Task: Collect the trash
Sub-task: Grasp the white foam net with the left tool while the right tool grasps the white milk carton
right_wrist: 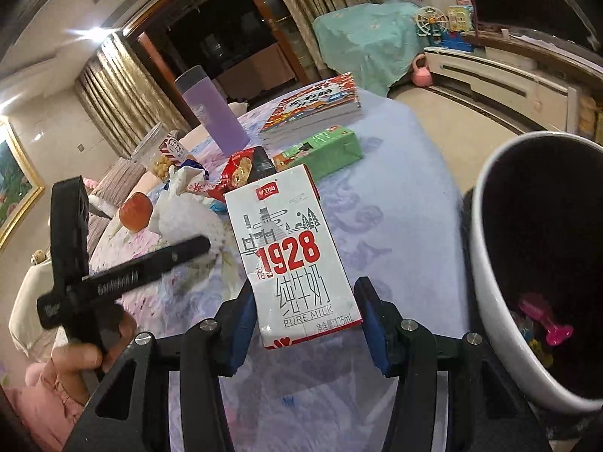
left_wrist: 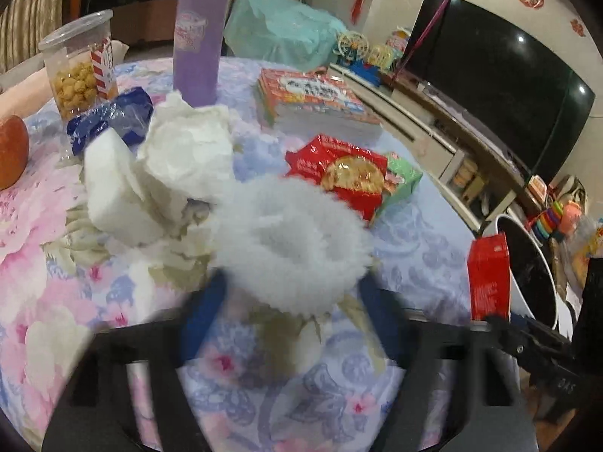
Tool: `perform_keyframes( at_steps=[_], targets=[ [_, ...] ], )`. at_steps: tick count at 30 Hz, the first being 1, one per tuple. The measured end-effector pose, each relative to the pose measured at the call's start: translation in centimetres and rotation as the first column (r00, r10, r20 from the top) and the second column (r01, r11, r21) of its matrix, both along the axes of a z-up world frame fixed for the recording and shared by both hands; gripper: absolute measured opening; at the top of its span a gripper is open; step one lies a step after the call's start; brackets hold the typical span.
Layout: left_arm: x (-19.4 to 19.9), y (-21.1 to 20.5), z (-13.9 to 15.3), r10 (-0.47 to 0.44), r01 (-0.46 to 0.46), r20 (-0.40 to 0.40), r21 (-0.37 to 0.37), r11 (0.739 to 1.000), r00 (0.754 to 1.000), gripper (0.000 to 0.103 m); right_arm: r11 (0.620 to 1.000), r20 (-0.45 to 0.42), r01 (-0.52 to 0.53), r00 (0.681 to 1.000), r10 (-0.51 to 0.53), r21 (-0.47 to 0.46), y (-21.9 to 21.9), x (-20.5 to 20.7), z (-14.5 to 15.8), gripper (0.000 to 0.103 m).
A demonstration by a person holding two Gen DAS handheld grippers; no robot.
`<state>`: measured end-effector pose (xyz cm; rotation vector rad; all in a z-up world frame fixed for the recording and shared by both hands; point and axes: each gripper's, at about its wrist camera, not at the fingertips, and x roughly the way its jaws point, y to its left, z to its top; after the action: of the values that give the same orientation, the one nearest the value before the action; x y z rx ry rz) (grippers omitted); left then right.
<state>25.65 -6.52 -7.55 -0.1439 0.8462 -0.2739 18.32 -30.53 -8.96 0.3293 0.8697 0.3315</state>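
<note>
On the far left of the left wrist view we see an orange fruit (left_wrist: 11, 150) and a clear popcorn tub (left_wrist: 81, 67) on the floral tabletop (left_wrist: 56, 263). Next come a blue wrapper (left_wrist: 113, 120) and a heap of crumpled white tissue (left_wrist: 181, 162), with a purple bottle (left_wrist: 201, 34) behind.

Our left tool (left_wrist: 292, 282) has a blurred white fluffy wad (left_wrist: 290, 241) between its blue pads; we cannot tell whether they press on it.

Further right lie a red snack packet (left_wrist: 339, 173) and a book (left_wrist: 312, 101).

In the right wrist view, our right tool (right_wrist: 305, 320) grips a milk carton (right_wrist: 294, 256) by its lower end, held above the tabletop. The white bin (right_wrist: 501, 301) stands at the far right, just beside the tabletop edge.
</note>
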Motion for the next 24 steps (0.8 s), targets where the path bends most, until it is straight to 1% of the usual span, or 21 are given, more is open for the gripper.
perform_keyframes(
  at_steps=[1,2,4,9,13,16,24],
  targets=[
    [0.1,0.0,-0.1,-0.013,0.013,-0.01,-0.005,1.0,1.0,0.028,1.0,0.001,0.003,1.0,-0.003,0.0,0.0,-0.1,0.1,0.052],
    [0.1,0.1,-0.1,-0.022,0.022,-0.011,-0.009,1.0,1.0,0.024,1.0,0.003,0.006,1.0,-0.006,0.0,0.0,-0.2,0.1,0.052],
    [-0.4,-0.1,0.2,-0.038,0.038,0.001,-0.004,0.999,0.999,0.021,1.0,0.007,0.009,1.0,-0.009,0.001,0.1,-0.5,0.3,0.052],
    [-3.1,-0.7,0.4,-0.093,0.093,0.003,-0.004,0.996,0.996,0.02,1.0,0.029,0.012,1.0,-0.012,-0.002,0.2,-1.6,0.9,0.052],
    [-5.3,-1.2,0.6,-0.138,0.138,0.0,-0.03,0.99,0.99,0.02,1.0,0.039,0.019,0.999,-0.019,0.002,0.1,-2.5,1.1,0.052],
    [-6.5,-1.7,0.8,-0.17,0.17,-0.002,-0.044,0.984,0.985,0.02,1.0,0.045,0.028,0.999,-0.028,0.005,-0.1,-3.4,1.3,0.052],
    [-8.7,-4.3,1.6,-0.248,0.248,0.01,-0.049,0.967,0.969,0.02,0.998,0.055,0.062,0.997,-0.063,0.007,-1.4,-5.4,1.6,0.052]
  ],
)
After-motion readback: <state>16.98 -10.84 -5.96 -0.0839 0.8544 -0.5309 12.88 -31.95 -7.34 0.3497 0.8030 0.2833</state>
